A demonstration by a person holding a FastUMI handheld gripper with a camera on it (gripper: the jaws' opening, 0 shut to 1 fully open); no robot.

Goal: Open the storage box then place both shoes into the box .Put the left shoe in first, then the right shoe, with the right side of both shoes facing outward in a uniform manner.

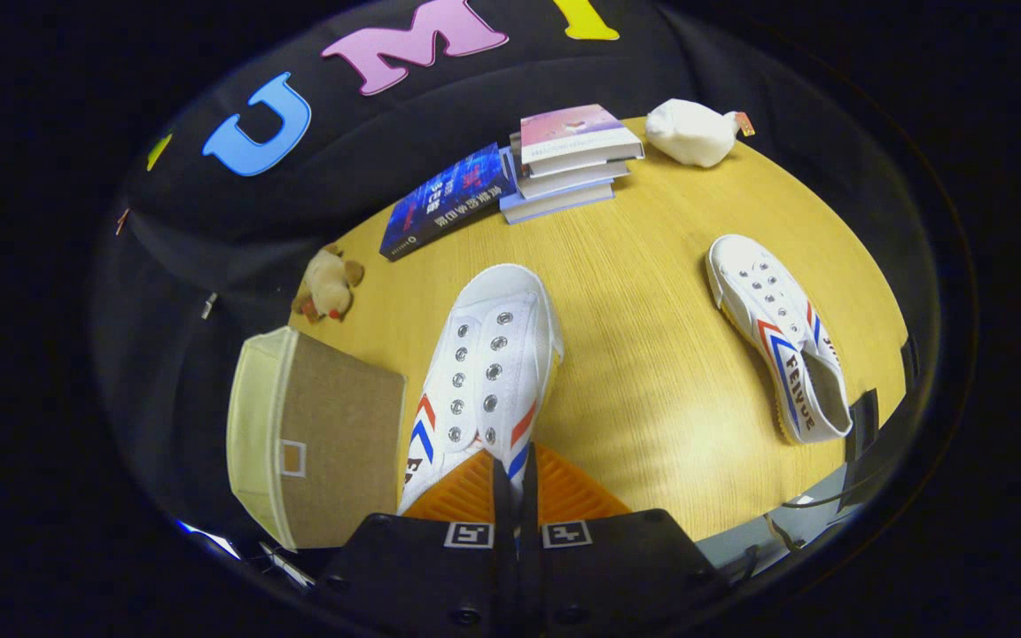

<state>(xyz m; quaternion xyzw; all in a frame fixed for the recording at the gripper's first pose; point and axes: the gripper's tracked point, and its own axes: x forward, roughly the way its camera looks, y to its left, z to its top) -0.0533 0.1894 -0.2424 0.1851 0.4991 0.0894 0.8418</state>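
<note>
My gripper [511, 468] is shut on the rear edge of a white canvas shoe [486, 359] with red and blue stripes. The two fingers stand almost together, with the shoe's thin collar pinched between them. The shoe points straight ahead of the fingers, toe away, over the wooden table [652, 372]. The second white shoe [776, 337] lies on the table to the right of the fingers, tipped partly onto its side. The storage box [320, 434], brown fabric with a cream rim, stands just left of the held shoe. I cannot tell whether it is open.
Beyond the shoes, a dark blue book [448, 202] lies next to a stack of books [568, 159]. A white plush toy [692, 133] sits at the far right and a small brown plush toy [329, 283] beyond the box. The table edge runs near right.
</note>
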